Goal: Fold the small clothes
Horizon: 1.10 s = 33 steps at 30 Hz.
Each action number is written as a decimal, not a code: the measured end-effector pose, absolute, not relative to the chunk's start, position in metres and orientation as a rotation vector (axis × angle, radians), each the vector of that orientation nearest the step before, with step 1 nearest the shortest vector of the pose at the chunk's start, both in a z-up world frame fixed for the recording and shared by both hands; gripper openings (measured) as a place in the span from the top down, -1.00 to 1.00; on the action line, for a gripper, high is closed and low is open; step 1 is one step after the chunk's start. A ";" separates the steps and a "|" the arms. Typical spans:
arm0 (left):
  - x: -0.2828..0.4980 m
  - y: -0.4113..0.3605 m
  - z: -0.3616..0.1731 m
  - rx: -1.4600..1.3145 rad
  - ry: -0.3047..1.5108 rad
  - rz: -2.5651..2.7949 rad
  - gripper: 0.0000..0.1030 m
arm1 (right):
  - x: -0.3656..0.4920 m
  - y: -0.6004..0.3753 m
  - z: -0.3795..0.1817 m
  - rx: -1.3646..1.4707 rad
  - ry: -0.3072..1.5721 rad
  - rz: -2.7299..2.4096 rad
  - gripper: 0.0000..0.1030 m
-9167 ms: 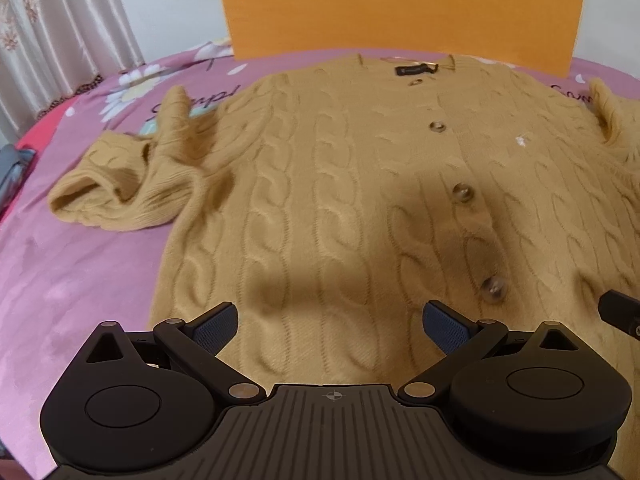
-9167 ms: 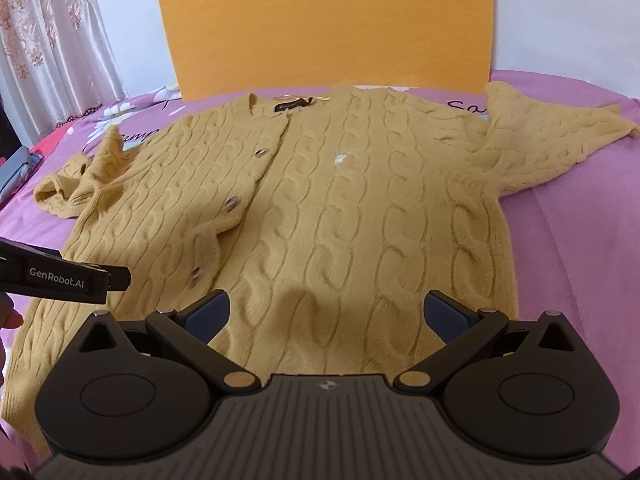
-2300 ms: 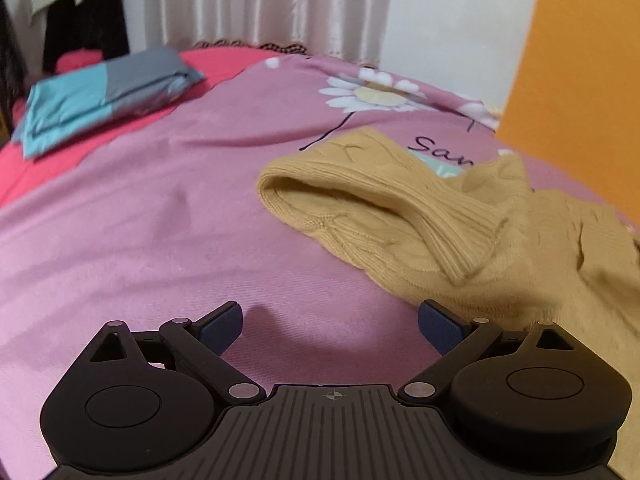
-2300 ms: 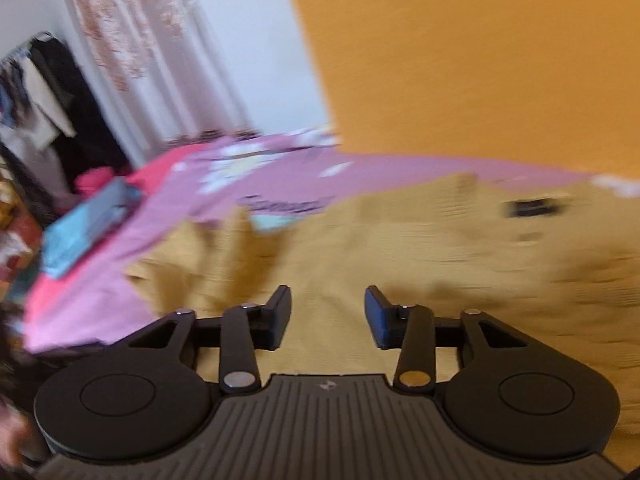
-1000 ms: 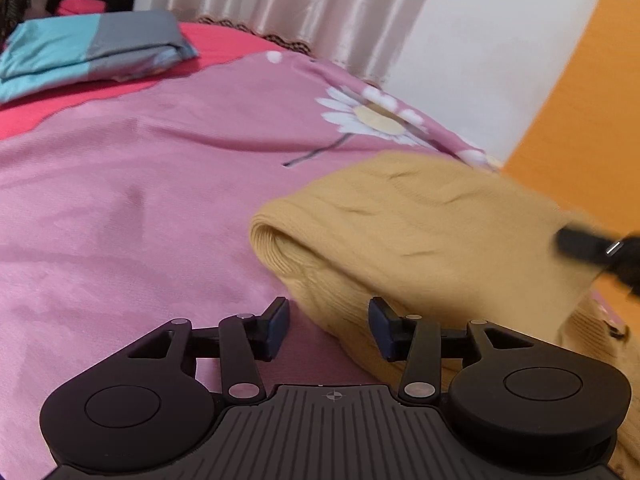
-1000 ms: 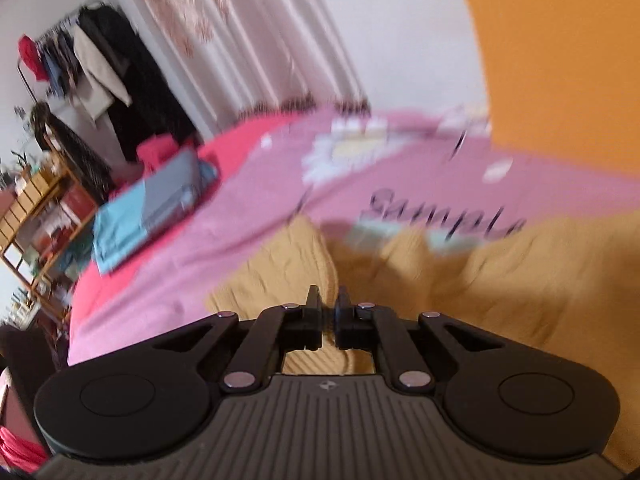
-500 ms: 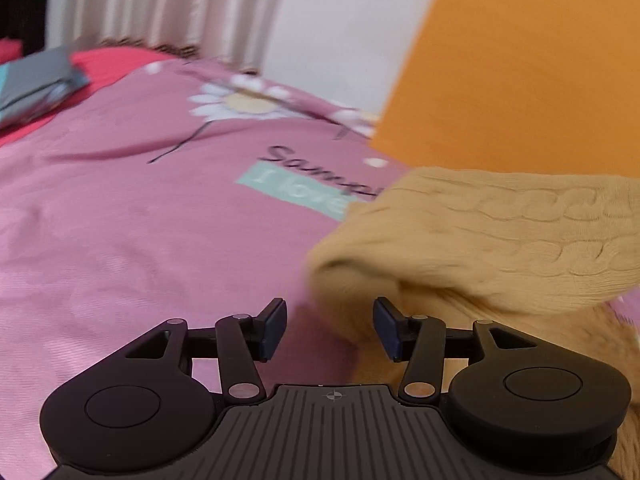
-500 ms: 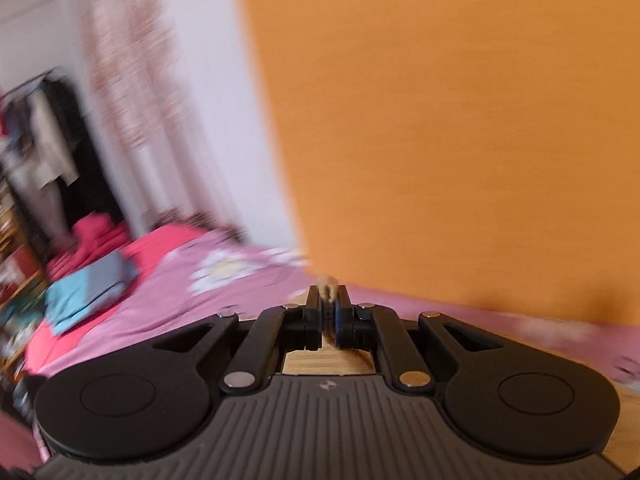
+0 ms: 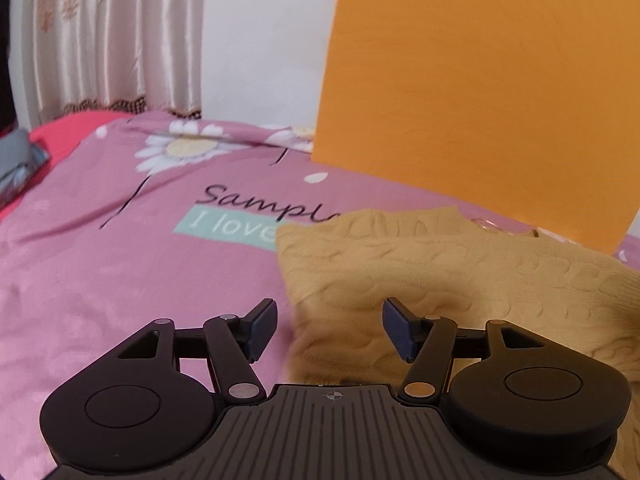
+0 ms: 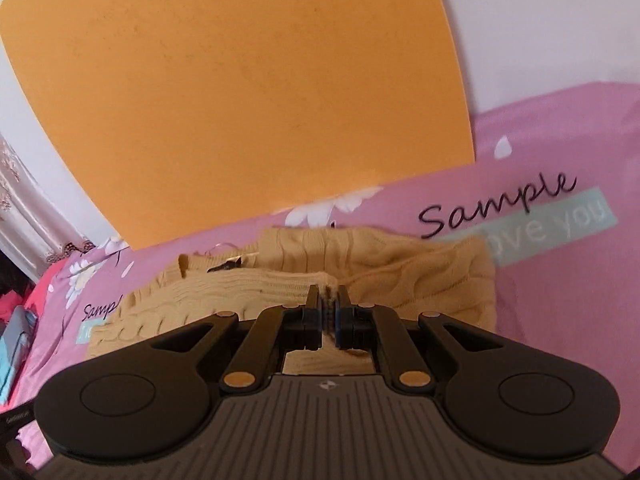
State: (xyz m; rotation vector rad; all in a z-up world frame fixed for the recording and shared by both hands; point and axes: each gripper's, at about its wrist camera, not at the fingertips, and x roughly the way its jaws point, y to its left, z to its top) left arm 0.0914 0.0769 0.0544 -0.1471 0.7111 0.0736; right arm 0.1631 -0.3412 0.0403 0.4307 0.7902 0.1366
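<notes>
A mustard cable-knit cardigan (image 9: 440, 276) lies on the pink bedsheet (image 9: 120, 264). Its left sleeve is folded across the body, and the ribbed cuff (image 9: 624, 280) shows at the right edge. My left gripper (image 9: 329, 330) is open and empty, low over the cardigan's folded left edge. In the right wrist view the cardigan (image 10: 420, 276) lies below the orange board. My right gripper (image 10: 329, 312) is shut on the sleeve's ribbed cuff (image 10: 280, 284), held over the cardigan's chest near the collar label (image 10: 226, 266).
An orange board (image 9: 480, 92) stands against the white wall at the head of the bed. A curtain (image 9: 112, 36) hangs at the left. A folded grey and blue cloth (image 9: 16, 160) lies at the far left on the red sheet.
My right gripper has carried the sleeve cuff across the cardigan's body and lowered it. My left gripper has opened wider and let go of the sleeve fold.
</notes>
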 end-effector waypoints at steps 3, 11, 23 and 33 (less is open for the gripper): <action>0.111 0.061 0.050 -0.098 0.719 0.080 -1.00 | 0.166 -0.340 0.035 0.427 0.808 0.114 0.76; 0.145 0.046 0.014 0.029 0.807 0.125 -1.00 | 0.156 -0.346 0.024 0.433 0.772 0.119 -0.70; 0.143 0.076 -0.006 0.049 0.796 0.158 -1.00 | 0.148 -0.326 0.004 0.375 0.690 0.029 0.80; 0.145 0.074 -0.009 0.088 0.783 0.174 -1.00 | 0.147 -0.325 -0.008 0.266 0.762 -0.056 0.82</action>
